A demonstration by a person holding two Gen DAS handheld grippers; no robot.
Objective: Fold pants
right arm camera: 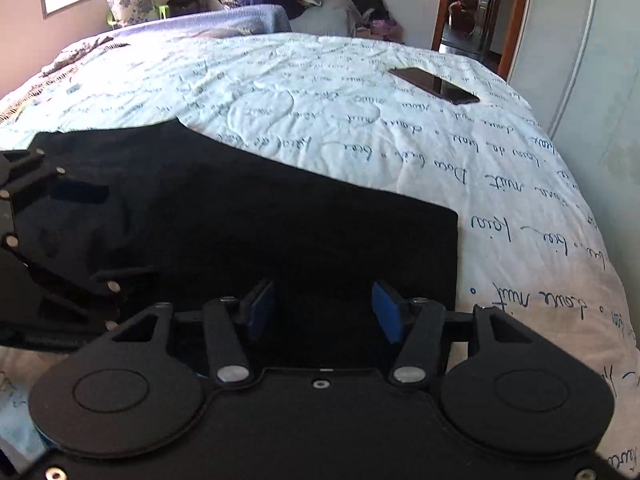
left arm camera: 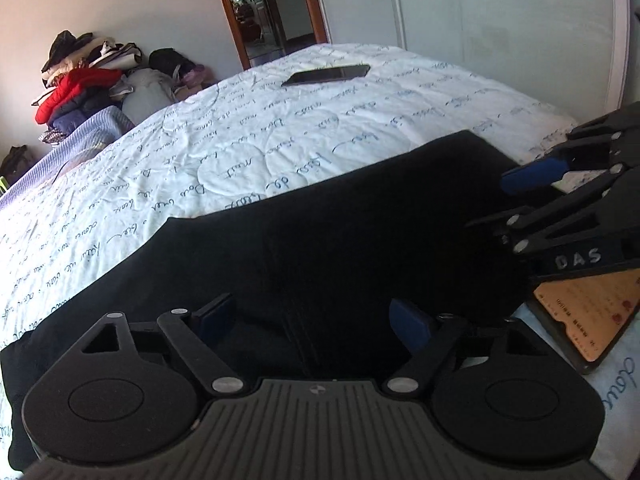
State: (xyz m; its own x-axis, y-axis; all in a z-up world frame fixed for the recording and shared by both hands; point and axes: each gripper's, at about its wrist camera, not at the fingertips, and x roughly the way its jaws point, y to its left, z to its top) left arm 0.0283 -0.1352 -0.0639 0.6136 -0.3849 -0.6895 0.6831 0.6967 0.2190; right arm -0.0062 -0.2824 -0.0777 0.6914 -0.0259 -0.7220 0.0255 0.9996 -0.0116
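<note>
Two grippers hover over black pants (left arm camera: 340, 232) folded flat on the bed's script-printed quilt (left arm camera: 224, 140). Left gripper (left arm camera: 312, 322) has jaws wide apart, holding nothing. Right gripper (right arm camera: 324, 312) has jaws parted, empty, above the fabric. Beyond lies a phone (right arm camera: 434, 85).

Pants (left arm camera: 360, 220) on bed (left arm camera: 280, 128), phone (left arm camera: 326, 75) beyond
</note>
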